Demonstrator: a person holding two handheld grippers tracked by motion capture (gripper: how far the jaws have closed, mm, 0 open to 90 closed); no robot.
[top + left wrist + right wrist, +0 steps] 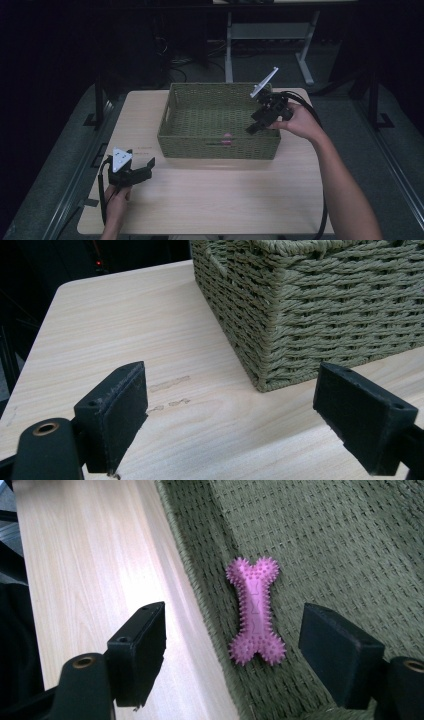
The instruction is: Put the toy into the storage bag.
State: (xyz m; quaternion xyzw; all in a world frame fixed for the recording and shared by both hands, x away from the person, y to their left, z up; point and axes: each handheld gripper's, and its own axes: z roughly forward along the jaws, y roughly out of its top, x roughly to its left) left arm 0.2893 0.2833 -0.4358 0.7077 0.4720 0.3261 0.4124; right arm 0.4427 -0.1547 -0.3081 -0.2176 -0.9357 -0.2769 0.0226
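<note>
My right gripper (257, 123) hangs over the basket (168, 131) with its jaws apart and empty; the pink bone toy (255, 611) lies on the basket floor against the near wall. If I drift toward that wall, a jaw could catch the rim and shift the basket. My left gripper (141, 166), jaws apart, waits at the table's (210, 200) near left.

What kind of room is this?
Probably a lab or workshop for recording tasks: a plain wooden table with a woven basket, desk legs and cables on the dark floor behind.
</note>
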